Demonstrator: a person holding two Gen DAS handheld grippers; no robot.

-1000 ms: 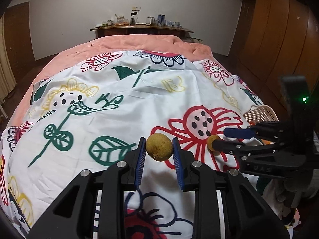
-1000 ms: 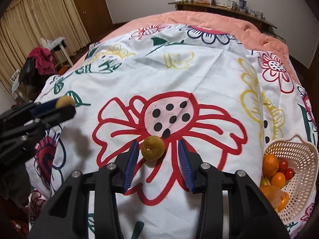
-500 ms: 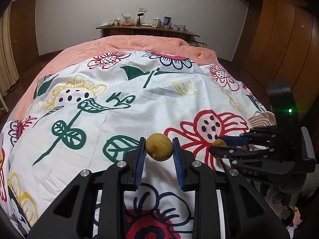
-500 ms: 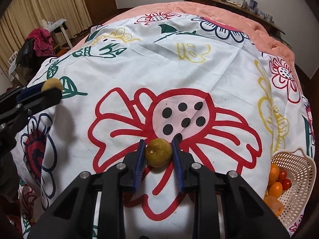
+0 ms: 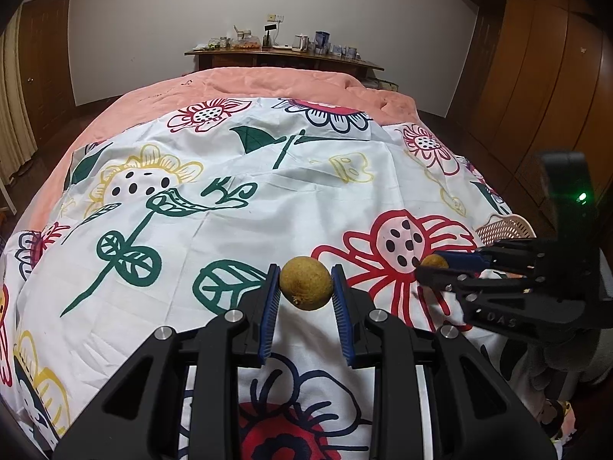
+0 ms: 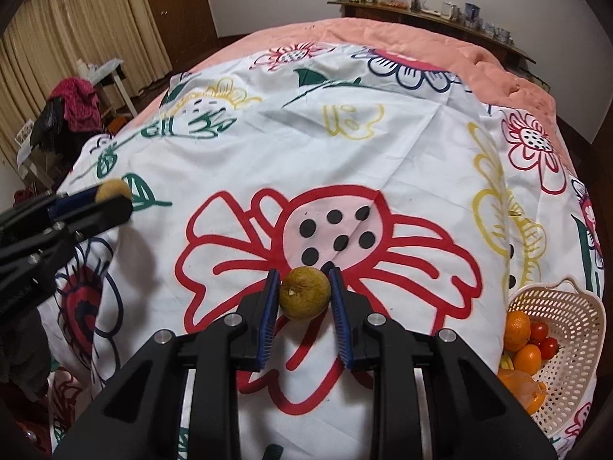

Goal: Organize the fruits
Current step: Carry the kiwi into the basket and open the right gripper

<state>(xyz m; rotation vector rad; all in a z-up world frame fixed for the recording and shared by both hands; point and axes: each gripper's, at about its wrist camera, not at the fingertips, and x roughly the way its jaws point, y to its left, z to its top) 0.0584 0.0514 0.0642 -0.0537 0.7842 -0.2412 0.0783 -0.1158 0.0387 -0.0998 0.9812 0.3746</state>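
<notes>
Left wrist view: your left gripper (image 5: 305,287) is clamped on a brown-green round fruit (image 5: 305,283), both blue pads pressing its sides, above the flowered sheet (image 5: 237,207).
Same view, right side: your right gripper (image 5: 435,266) shows side-on near the sheet's right edge, a 2nd fruit (image 5: 435,261) at its tip; the basket (image 5: 502,228) rim peeks out behind it.
Right wrist view: your right gripper (image 6: 302,293) has narrowed onto its own fruit (image 6: 304,293), pads touching both sides, over the big red flower.
Basket: it sits at the lower right of the bed, well apart from both held fruits, with oranges (image 6: 517,326) and small red fruits (image 6: 544,339) already inside.
Step in hand: I judge both pickups done, 2 fruits gripped, none delivered yet.
Next move: carry each fruit over the basket rim, lower it clear of the oranges, then release, 1 hand at a time to avoid crossing.
</notes>
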